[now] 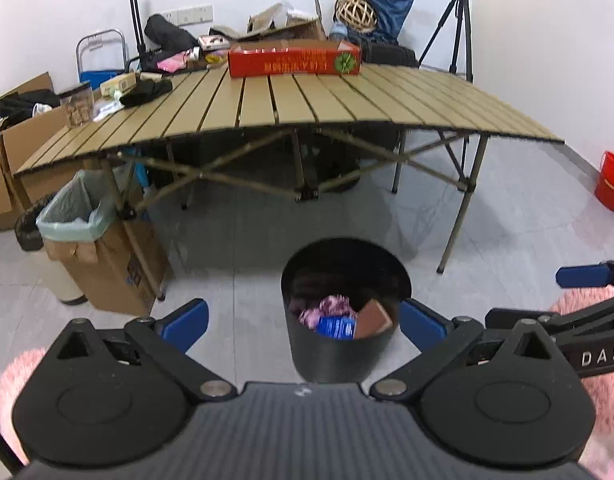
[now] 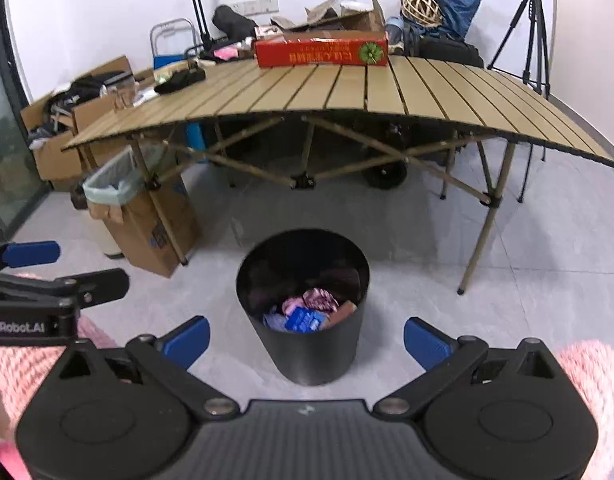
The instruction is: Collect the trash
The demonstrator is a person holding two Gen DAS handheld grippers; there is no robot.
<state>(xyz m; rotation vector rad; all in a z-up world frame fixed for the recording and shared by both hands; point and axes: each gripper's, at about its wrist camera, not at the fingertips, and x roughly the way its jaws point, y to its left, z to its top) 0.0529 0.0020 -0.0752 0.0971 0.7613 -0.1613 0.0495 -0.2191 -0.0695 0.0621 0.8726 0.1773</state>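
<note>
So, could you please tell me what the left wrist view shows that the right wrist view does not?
Only the left view shows the red bucket by the wall. Only the right view shows the glass door at its left edge. Both show the black bin holding wrappers, the slatted table, the red box, the tripod, and both open claws.

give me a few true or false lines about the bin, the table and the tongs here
1. The black bin stands on the floor in front of the folding table. True.
2. The bin is empty. False: crumpled wrappers lie in it.
3. The left tongs grip a wrapper. False: they are open and hold nothing.
4. The right tongs are open. True.
5. A red box sits on the table's far side. True.
6. The red bucket stands on the table. False: it is on the floor.
</note>
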